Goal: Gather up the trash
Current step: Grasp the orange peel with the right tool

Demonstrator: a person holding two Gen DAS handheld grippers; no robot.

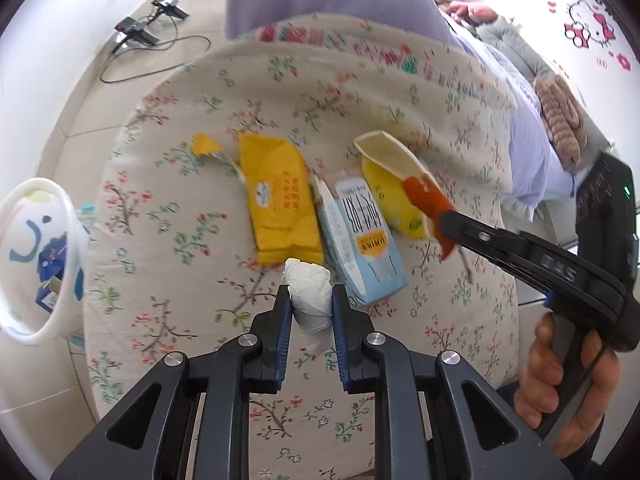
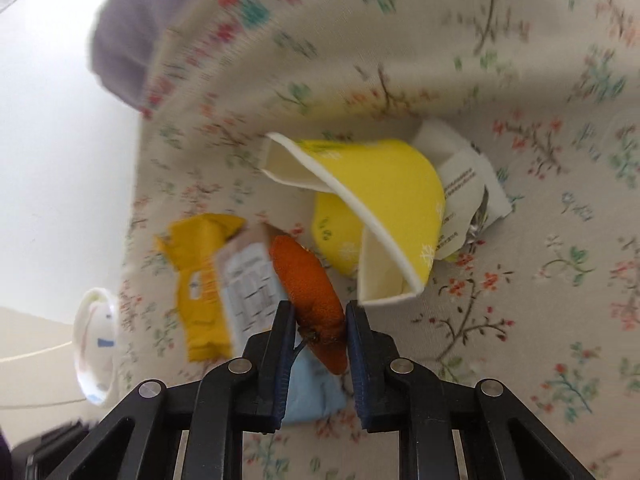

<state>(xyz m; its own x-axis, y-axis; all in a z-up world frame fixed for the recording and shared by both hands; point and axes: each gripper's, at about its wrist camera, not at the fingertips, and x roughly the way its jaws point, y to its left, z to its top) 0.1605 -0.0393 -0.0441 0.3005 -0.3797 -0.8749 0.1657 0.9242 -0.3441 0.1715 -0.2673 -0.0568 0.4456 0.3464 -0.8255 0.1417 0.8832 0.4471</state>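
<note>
Fingers of both grippers clamp trash, the left gripper (image 1: 311, 303) a crumpled white tissue wad (image 1: 309, 295), the right gripper (image 2: 319, 311) a curled orange peel strip (image 2: 311, 293), whose loose, off-centre pinch could let it slip back onto the flowered cloth (image 1: 400, 88).

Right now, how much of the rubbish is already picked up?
Some scraps already lie in the white bin. In hand: the left gripper clamps a tissue wad, the right gripper an orange peel. Left on the cloth: yellow packet, blue carton, yellow cups.
</note>
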